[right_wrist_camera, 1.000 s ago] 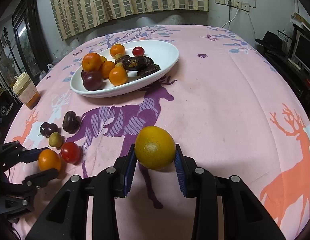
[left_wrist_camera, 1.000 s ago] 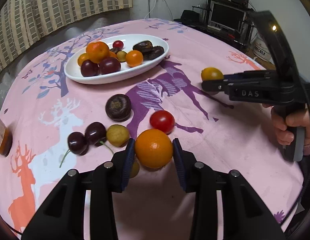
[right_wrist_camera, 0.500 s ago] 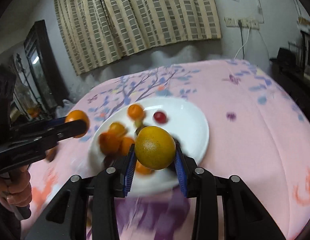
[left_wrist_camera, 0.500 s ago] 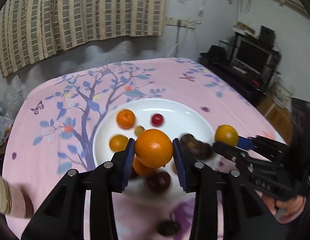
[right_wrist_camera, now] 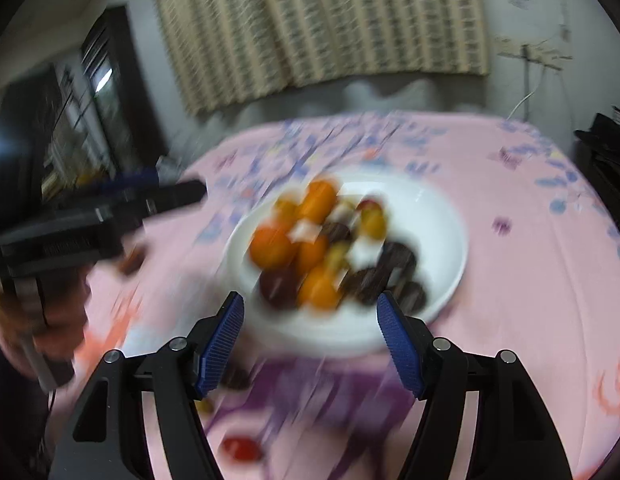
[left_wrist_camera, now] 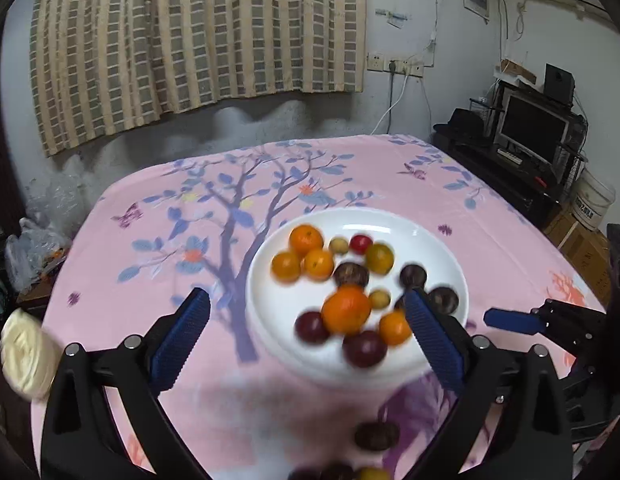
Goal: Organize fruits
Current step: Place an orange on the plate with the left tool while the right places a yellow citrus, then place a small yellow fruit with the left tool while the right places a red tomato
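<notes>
A white oval plate point(left_wrist_camera: 437, 240) on the pink cloth holds several oranges, plums and dark fruits. An orange point(left_wrist_camera: 345, 312), blurred, sits in the plate's near part, and a yellow-green citrus point(left_wrist_camera: 379, 258) lies further back. My left gripper point(left_wrist_camera: 306, 332) is open and empty above the plate's near edge. My right gripper point(right_wrist_camera: 310, 340) is open and empty over the plate point(right_wrist_camera: 441, 208) in a blurred view. The right gripper's blue fingertips point(left_wrist_camera: 509, 320) show at the right of the left wrist view. The left gripper point(right_wrist_camera: 110, 208) shows at the left of the right wrist view.
Loose fruits lie on the cloth near me: a dark fruit point(left_wrist_camera: 375, 436), others at the bottom edge point(left_wrist_camera: 337, 472), and a red tomato point(right_wrist_camera: 240, 448). A cream-lidded jar point(left_wrist_camera: 26, 356) stands at the left. A desk with a monitor point(left_wrist_camera: 533, 132) is beyond the table's right side.
Both grippers have opened and let go of their fruit: the orange and the yellow citrus now lie in the plate. Both views are still moving and blurred.
</notes>
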A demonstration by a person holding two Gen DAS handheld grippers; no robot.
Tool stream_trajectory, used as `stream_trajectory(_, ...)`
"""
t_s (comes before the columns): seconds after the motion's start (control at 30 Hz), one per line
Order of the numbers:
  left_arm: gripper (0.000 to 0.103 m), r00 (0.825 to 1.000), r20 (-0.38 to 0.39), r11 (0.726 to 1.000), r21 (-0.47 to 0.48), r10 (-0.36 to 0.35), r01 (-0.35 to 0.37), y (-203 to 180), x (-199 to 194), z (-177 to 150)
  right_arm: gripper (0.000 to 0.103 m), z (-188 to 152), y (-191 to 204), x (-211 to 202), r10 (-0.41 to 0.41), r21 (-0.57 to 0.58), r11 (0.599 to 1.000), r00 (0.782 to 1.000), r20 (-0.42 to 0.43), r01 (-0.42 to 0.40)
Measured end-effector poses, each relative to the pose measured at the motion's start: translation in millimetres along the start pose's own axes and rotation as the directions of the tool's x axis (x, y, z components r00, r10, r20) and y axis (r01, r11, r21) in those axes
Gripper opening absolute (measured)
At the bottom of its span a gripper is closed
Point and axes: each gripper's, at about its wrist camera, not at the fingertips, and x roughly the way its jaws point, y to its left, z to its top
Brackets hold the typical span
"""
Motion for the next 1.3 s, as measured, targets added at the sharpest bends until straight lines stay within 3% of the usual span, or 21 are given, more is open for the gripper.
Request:
stream_trajectory(0.07, 0.096, 1.000, 0.006, 1.000, 0.005, -0.012, 0.012, 5.6, -21.2, -25.9, 0.069, -20.1, 17.2, -0.4, 0.030, -0.037, 0.999, 0.998, -0.055, -0.032)
stream_trajectory(0.17, 0.096, 1.000, -0.009, 1.000, -0.006, 0.000, 0.000, 15.3, -48.2, -65.0, 0.058, -50.3, 43.0, 12.5, 0.011, -0.121, 0.992, 0.988, -0.157, -0.030)
stream_trajectory(0.3, 0.096, 0.999, -0.050, 0.999, -0.035, 0.017, -0.019, 26.2, -74.9, -104.7, 0.047, -70.9, 53.1, 29.0, 0.006, -0.137, 0.990, 0.969, -0.246, -0.041)
stream_trajectory(0.37, 0.096, 0.998, -0.066, 0.998, -0.048, 0.024, -0.027, 29.5, -85.1, -121.7, 0.039, -73.5, 55.2, 29.2, -0.011, -0.152, 0.988, 0.971, -0.240, -0.026)
stream_trajectory(0.4, 0.096, 0.997, -0.071, 0.998, -0.051, 0.029, -0.032, 29.5, -89.3, -129.6, 0.029, -73.6, 55.5, 29.1, -0.016, -0.154, 0.988, 0.971, -0.238, -0.022)
stream_trajectory(0.5, 0.096, 0.996, -0.079, 0.998, -0.050, 0.029, -0.033, 24.1, -95.2, -145.8, 0.027, -75.8, 52.0, 25.8, 0.001, -0.132, 0.991, 0.973, -0.233, -0.033)
stream_trajectory(0.6, 0.094, 0.993, -0.109, 0.999, -0.021, -0.047, 0.045, 6.1, -92.0, -156.1, 0.027, -67.7, 35.4, 9.6, 0.066, -0.039, 0.997, 0.984, -0.164, -0.073)
stream_trajectory(0.67, 0.074, 0.989, -0.127, 0.997, 0.031, -0.073, 0.077, -12.7, -83.3, -160.0, 0.028, -63.3, 23.7, -3.6, 0.053, 0.009, 0.999, 0.993, -0.101, -0.053)
stream_trajectory(0.73, 0.062, 0.980, -0.170, 0.993, 0.040, -0.106, 0.114, -26.1, -67.3, -160.0, 0.028, -61.0, 15.6, -5.6, 0.035, 0.032, 0.999, 0.996, -0.082, -0.032)
stream_trajectory(0.83, 0.051, 0.966, -0.218, 0.990, 0.005, -0.139, 0.143, -36.1, -44.5, -158.2, 0.028, -63.6, 8.0, -4.5, 0.029, 0.063, 0.998, 0.995, -0.099, -0.023)
stream_trajectory(0.93, 0.050, 0.956, -0.247, 0.987, -0.017, -0.161, 0.162, -42.9, -29.5, -157.5, 0.028, -64.2, 7.4, -3.3, 0.034, 0.066, 0.997, 0.994, -0.108, -0.027)
stream_trajectory(1.13, 0.037, 0.951, -0.270, 0.989, -0.022, -0.149, 0.149, -49.4, -12.9, -158.0, 0.028, -63.8, 10.8, -5.5, 0.041, 0.059, 0.998, 0.994, -0.102, -0.035)
stream_trajectory(1.23, 0.023, 0.956, -0.265, 0.991, -0.008, -0.128, 0.130, -50.7, -12.5, -157.5, 0.028, -63.0, 10.9, -10.0, 0.046, 0.055, 0.998, 0.994, -0.097, -0.041)
stream_trajectory(1.3, 0.023, 0.954, -0.266, 0.990, -0.025, -0.139, 0.137, -48.2, -12.9, -157.3, 0.028, -62.8, 11.1, -11.0, 0.046, 0.054, 0.998, 0.994, -0.095, -0.041)
